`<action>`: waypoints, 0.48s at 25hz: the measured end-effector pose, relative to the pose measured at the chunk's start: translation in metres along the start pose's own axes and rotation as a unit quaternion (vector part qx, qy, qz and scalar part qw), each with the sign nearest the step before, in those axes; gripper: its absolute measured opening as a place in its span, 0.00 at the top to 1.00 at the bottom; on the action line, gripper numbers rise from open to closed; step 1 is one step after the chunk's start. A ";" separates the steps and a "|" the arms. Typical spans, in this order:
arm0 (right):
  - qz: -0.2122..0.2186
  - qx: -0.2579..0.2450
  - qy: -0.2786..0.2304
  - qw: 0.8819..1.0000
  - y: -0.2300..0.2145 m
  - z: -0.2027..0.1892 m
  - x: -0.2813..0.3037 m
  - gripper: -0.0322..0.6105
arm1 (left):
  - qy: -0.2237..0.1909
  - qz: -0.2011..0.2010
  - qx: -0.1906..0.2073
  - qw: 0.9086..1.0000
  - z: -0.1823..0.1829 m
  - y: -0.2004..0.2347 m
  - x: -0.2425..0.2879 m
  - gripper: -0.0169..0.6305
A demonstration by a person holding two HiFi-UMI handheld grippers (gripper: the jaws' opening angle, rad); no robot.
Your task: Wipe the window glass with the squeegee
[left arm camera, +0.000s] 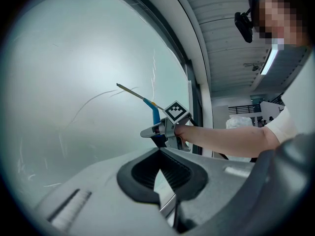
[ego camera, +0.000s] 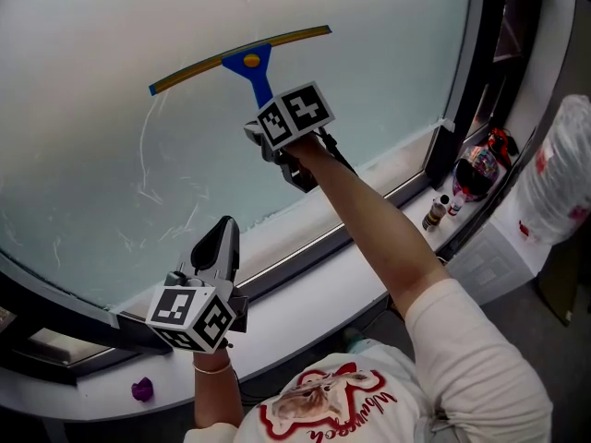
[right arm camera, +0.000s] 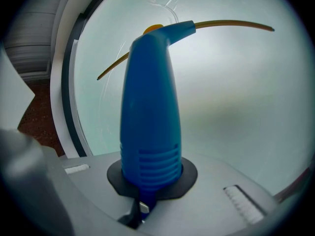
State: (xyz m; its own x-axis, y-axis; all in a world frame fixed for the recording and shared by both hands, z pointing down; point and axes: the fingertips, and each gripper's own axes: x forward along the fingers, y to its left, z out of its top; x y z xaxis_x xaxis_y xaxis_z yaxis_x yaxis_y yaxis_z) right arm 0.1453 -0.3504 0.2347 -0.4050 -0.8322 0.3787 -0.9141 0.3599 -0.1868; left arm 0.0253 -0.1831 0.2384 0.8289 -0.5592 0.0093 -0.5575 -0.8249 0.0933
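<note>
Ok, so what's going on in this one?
A person is working on the window glass with a blue squeegee. The right gripper is clamped on the squeegee's handle, arm stretched up, with the blade lying tilted against the upper part of the glass. The left gripper hangs lower, near the sill, with its jaws together and nothing in them. Thin streaks show on the glass below the blade's left end.

Open window glass; bottles, seemingly, near right sill

I see a blue squeegee with a yellow blade and orange dot, on pale greenish window glass streaked white
</note>
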 end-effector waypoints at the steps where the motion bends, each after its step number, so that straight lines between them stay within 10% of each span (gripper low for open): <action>1: -0.001 -0.001 0.003 1.000 -0.001 -0.004 0.001 0.91 | 0.000 0.000 -0.002 1.000 -0.001 0.000 0.000 0.97; 12: 0.003 0.012 0.003 1.000 -0.004 -0.038 0.014 0.90 | 0.011 0.005 -0.010 1.000 -0.015 0.004 0.005 0.97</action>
State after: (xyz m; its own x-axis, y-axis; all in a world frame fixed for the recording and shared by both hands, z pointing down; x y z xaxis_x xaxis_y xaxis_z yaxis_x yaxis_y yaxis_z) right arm 0.1426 -0.3478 0.2748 -0.4113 -0.8274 0.3823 -0.9107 0.3555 -0.2102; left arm 0.0276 -0.1877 0.2534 0.8244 -0.5650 0.0331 -0.5648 -0.8174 0.1132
